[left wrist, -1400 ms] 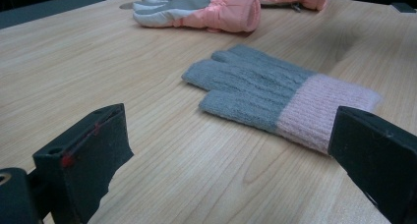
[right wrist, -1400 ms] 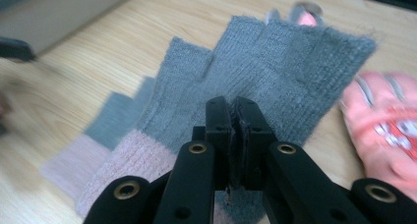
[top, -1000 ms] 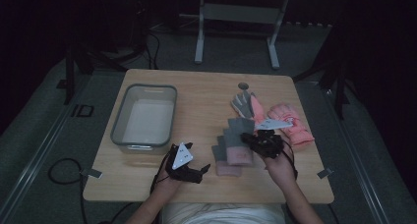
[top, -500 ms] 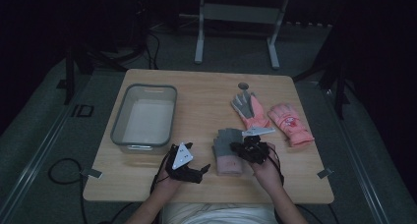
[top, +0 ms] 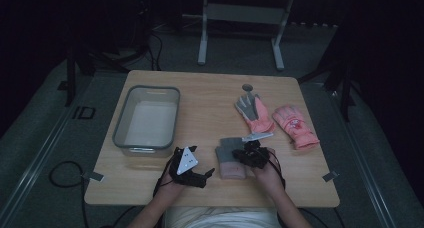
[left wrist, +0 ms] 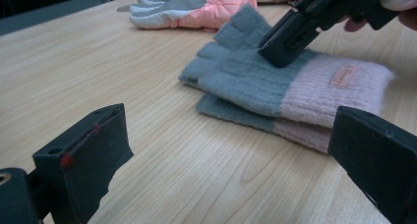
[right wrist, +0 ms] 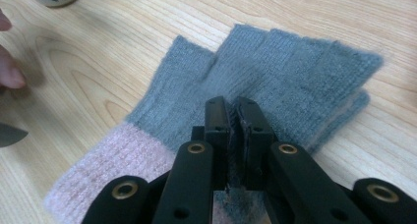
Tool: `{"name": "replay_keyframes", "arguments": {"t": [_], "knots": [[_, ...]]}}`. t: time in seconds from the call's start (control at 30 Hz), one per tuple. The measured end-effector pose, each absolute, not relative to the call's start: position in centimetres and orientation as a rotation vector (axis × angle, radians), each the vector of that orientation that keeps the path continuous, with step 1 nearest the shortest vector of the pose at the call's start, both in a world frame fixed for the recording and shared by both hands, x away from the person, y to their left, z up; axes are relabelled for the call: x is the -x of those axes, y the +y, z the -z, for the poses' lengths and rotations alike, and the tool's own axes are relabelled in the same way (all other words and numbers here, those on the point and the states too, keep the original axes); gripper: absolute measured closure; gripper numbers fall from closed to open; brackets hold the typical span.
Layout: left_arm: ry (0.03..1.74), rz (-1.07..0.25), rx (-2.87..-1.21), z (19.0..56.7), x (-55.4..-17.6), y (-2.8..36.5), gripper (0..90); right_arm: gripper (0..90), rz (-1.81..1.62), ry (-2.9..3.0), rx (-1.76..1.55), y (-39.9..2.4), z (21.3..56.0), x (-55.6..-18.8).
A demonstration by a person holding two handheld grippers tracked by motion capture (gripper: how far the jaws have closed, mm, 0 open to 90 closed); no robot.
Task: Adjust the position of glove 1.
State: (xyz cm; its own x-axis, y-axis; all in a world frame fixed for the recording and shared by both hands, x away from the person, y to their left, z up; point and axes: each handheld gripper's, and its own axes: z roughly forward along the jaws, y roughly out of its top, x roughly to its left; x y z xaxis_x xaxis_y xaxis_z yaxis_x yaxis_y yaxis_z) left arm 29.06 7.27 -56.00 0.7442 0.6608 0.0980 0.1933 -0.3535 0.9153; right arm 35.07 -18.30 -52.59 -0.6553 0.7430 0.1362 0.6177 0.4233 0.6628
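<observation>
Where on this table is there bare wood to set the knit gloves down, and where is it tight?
Bare wood lies between the clear bin and the grey-palmed pink glove, and along the far edge behind them. The near edge is crowded: the left gripper, the stacked knit gloves and the right gripper sit close together.

Dim room, most light on the wooden table (top: pixel 210 95) (light wood, rounded corners). Grey carpet floor (top: pixel 45 153) around it. Metal stand (top: pixel 240 13) with two legs behind the table's far edge. Black cable (top: pixel 62 175) looped on the floor at left. Back of room too dark to tell.
</observation>
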Motion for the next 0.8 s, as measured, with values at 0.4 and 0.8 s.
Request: {"name": "replay_keyframes", "arguments": {"t": [0.4,0.8], "knots": [[0.626,-0.580,-1.908,56.0,-28.9,7.0,1.7,75.2,-1.085,2.507,-1.183,-18.9,52.6,-35.5],[0.483,-0.392,-2.014,52.6,-28.3,4.0,7.5,59.2,-1.123,2.411,-1.083,-22.0,48.3,-38.0]]}}
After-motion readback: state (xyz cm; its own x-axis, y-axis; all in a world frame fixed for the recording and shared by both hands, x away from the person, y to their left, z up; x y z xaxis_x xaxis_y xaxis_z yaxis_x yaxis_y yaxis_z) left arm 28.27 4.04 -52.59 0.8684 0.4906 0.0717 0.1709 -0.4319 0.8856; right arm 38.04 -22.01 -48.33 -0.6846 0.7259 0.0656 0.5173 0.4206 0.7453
